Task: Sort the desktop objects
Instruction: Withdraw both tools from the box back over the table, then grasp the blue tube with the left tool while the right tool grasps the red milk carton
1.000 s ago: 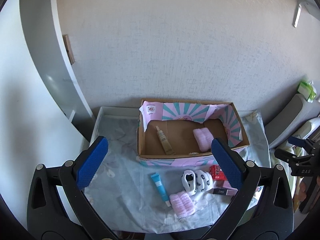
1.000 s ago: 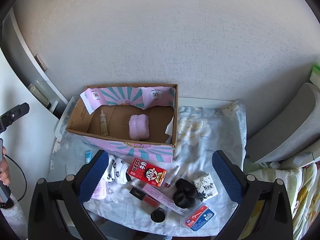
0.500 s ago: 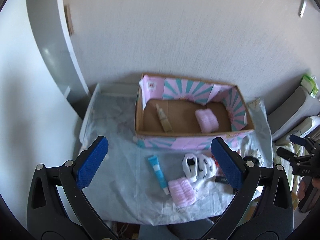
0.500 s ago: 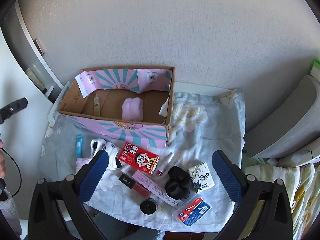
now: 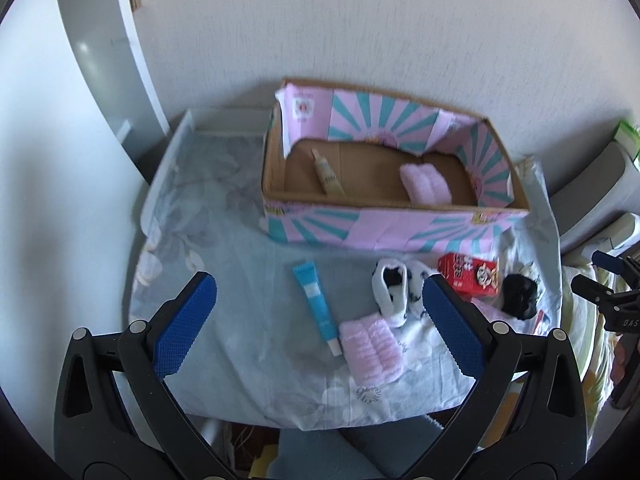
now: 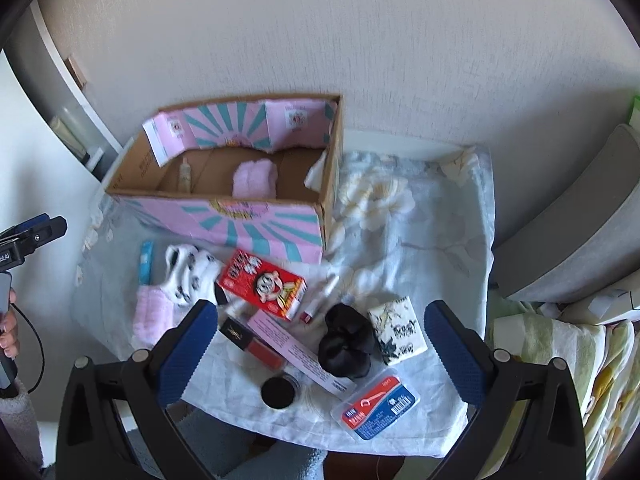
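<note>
A pink and teal cardboard box [image 5: 384, 228] [image 6: 256, 224] stands at the back of the cloth-covered table; a beige tube [image 5: 328, 176] and a pink fluffy sock [image 5: 426, 184] lie in it. In front lie a blue tube [image 5: 318, 308], a second pink sock [image 5: 370, 350], white spotted socks [image 5: 394, 292], a red snack carton [image 6: 262, 284], black socks [image 6: 346, 342], a lipstick box [image 6: 250, 344], a tissue pack [image 6: 398, 330] and a floss case [image 6: 378, 406]. My left gripper [image 5: 320, 328] is open above the blue tube. My right gripper [image 6: 320, 344] is open above the lipstick box and black socks.
A white shelf unit [image 5: 100, 60] stands left of the table and a grey chair back [image 6: 580, 220] right of it. A black round lid [image 6: 278, 392] and a long pink box [image 6: 300, 354] lie near the table's front edge. The wall is right behind the box.
Both grippers have come lower and closer to the items in front of the box. Both stay open and empty. Nothing on the table has moved.
</note>
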### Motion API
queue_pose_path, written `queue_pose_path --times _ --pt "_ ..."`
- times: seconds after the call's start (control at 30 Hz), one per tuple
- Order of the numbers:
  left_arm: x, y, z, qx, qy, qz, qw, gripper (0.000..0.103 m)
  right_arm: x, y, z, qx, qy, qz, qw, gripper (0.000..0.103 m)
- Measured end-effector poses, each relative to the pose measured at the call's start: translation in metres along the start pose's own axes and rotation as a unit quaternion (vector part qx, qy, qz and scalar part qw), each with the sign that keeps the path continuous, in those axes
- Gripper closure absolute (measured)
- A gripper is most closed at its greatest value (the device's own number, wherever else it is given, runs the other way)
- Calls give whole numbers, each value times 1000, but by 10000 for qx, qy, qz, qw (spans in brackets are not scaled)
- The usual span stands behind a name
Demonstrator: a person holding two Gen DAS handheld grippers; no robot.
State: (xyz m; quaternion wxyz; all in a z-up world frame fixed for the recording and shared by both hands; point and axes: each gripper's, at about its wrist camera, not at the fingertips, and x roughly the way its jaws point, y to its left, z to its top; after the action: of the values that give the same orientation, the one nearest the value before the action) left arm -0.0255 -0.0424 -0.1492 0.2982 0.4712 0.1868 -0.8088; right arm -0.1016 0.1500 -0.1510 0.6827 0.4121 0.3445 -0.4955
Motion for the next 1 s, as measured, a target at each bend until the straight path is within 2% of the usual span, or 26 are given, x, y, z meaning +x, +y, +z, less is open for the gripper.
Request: queue_pose_path --times 0.1,0.33,0.43,0.63,0.8,0.9,1.0 --pt "15 -3 -11 -18 138 -26 9999 0 11 -4 -7 -86 141 -29 9999 0" --pt "56 -9 -28 -109 467 159 9987 0 36 4 -15 -403 367 210 9983 0" --pt "76 -11 -36 -104 521 496 9974 2 53 18 -13 -803 347 337 9956 0" --pt "108 -7 -42 -590 719 596 9939 9 87 50 -12 -2236 286 553 9727 0" --pt "122 -7 -42 -691 631 852 9920 13 109 62 -9 -2709 406 952 9570 1" --pt "129 -3 -46 -982 708 812 9893 21 120 69 -8 -2957 494 1005 9487 3" --pt "133 -1 -52 -1066 681 885 9880 30 129 74 -5 -3137 532 1117 9414 3"
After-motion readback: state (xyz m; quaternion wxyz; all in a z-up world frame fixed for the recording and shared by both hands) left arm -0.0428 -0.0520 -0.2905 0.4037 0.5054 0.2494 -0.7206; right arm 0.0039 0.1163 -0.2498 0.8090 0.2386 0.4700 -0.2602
